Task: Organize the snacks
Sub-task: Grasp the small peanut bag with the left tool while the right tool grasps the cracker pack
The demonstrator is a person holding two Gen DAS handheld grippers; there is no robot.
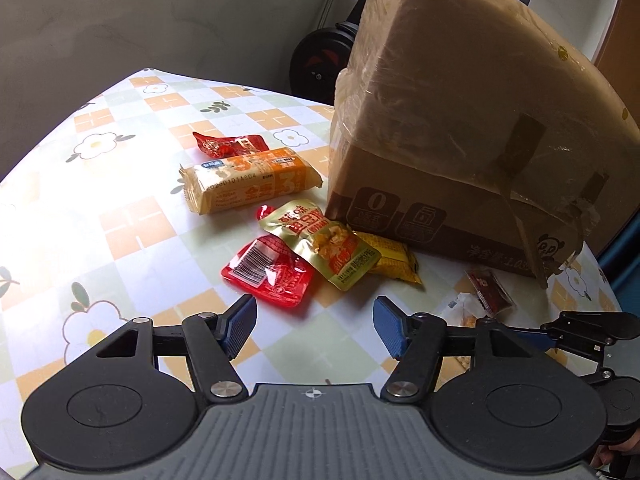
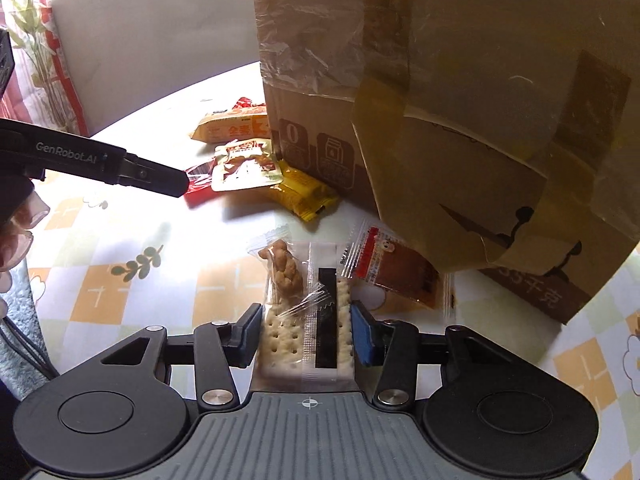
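Cardboard box (image 1: 460,128) taped shut, contents unseen. Right gripper (image 2: 306,332) clamps one cracker pack (image 2: 304,344); left gripper (image 1: 314,326) part-open, empty.

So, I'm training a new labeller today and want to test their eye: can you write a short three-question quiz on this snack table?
1. True or false: the left gripper holds a snack.
2. What sits between the fingers of the right gripper? A) yellow packet B) cracker packet C) red pouch
3. Which snack lies partly on top of the red pouch?

Key
1. False: its jaws stand apart above the tablecloth, with nothing between them.
2. B: the cracker packet fills the gap and both pads meet its edges.
3. The gold pouch, which also overlaps the yellow packet beside the cardboard box.
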